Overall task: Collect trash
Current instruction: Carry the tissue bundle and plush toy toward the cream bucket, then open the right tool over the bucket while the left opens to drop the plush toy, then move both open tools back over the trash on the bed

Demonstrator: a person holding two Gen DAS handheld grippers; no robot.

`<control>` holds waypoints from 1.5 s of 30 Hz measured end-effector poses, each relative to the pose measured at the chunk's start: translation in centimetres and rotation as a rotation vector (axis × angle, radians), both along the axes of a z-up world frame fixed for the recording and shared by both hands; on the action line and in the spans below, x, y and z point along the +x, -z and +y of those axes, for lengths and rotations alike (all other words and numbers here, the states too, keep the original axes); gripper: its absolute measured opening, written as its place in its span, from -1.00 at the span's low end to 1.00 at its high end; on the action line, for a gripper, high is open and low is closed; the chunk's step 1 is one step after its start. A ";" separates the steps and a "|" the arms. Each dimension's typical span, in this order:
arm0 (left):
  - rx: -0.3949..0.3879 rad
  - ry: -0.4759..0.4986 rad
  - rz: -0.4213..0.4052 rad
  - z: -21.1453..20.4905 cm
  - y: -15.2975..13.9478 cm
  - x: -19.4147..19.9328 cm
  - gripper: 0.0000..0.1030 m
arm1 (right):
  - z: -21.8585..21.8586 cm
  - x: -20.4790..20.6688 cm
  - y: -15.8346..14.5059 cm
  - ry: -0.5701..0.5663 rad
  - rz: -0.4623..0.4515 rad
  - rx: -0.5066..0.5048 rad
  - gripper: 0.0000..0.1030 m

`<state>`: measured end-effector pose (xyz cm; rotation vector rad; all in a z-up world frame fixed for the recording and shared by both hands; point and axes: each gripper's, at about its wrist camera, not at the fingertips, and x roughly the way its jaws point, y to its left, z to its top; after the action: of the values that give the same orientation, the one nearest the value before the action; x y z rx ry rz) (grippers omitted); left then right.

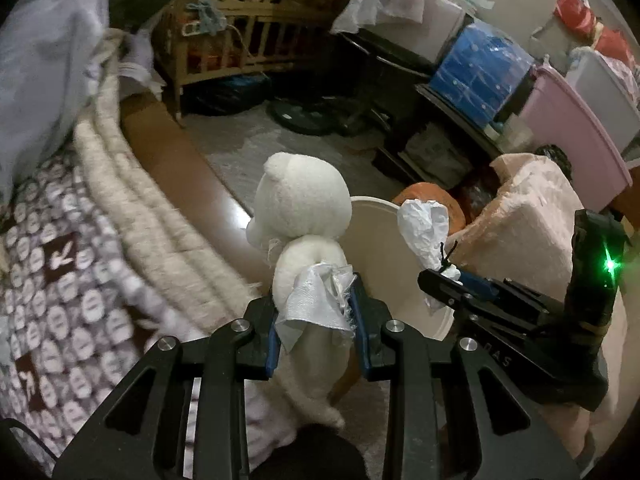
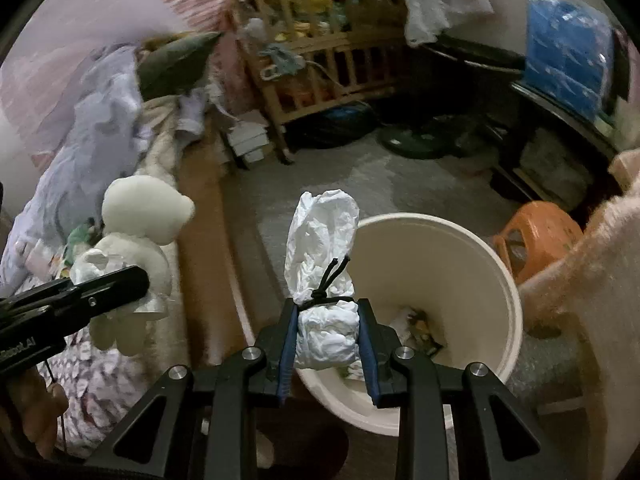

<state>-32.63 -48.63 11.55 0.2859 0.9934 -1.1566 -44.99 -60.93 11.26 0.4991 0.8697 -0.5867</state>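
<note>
Left gripper [image 1: 316, 316] is clamped on a white teddy bear [image 1: 304, 204] with tissue [image 1: 316, 300] bunched at its waist, above the bed edge just left of the bin [image 2: 436, 280]. Right gripper [image 2: 328, 332] pinches a tied white plastic bundle [image 2: 326, 264] over the bin's near rim. I judge both pickups done and both drops left; some trash [image 2: 420, 320] already sits inside.

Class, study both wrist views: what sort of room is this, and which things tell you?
Most likely a cluttered bedroom or nursery. A wooden cot piled with things stands at the back, a bed with blankets runs along the left, and stacked storage tubs line the right wall.
</note>
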 end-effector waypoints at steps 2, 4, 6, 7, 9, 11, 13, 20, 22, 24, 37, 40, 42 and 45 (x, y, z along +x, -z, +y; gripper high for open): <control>0.003 0.016 0.009 -0.9 0.2 -0.4 -0.48 | -0.6 -0.6 0.3 0.018 0.006 0.003 -0.48; 0.009 0.031 0.015 -1.8 0.5 -0.7 -0.48 | -1.4 -1.1 0.7 0.039 0.012 0.013 -0.47; 0.012 0.042 0.024 -2.5 0.8 -1.0 -0.48 | -1.7 -1.5 1.1 0.051 0.019 0.021 -0.47; 0.013 0.047 0.028 -2.8 1.0 -1.2 -0.47 | -1.9 -1.6 1.2 0.055 0.025 0.022 -0.47; 0.015 0.062 0.036 -3.5 1.3 -1.5 -0.46 | -2.1 -1.7 1.4 0.060 0.029 0.022 -0.47; 0.016 0.073 0.043 -3.9 1.5 -1.7 -0.45 | -2.4 -1.8 1.6 0.066 0.032 0.024 -0.48; 0.012 0.076 0.042 -4.2 1.6 -1.8 -0.38 | -2.7 -1.8 1.9 0.081 0.041 0.023 -0.47; -0.030 0.101 0.045 -3.9 1.5 -1.6 0.07 | -4.1 -2.6 2.4 0.157 0.057 0.043 -0.29; -0.030 0.088 0.048 -3.6 1.4 -1.3 0.08 | -4.3 -2.9 2.3 0.175 0.040 0.053 -0.21; -0.025 0.073 0.047 -3.1 1.3 -0.8 0.08 | -4.3 -2.9 2.1 0.179 0.036 0.056 -0.20; 0.007 -0.102 -0.043 2.9 0.6 2.8 0.08 | -1.6 -0.1 1.4 0.102 0.029 0.071 0.00; 0.014 -0.142 -0.062 4.6 0.7 3.8 0.08 | -0.2 1.5 1.0 0.061 0.027 0.067 0.00; 0.020 -0.168 -0.078 5.8 0.7 4.4 0.08 | 0.7 2.4 0.8 0.035 0.026 0.063 0.00; 0.032 -0.212 -0.091 7.8 0.9 5.5 0.08 | 2.4 4.2 0.5 -0.012 0.024 0.061 0.00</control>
<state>-27.08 -40.82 10.70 0.2496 0.9388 -0.9285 -40.80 -58.58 10.73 0.5423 0.9148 -0.5578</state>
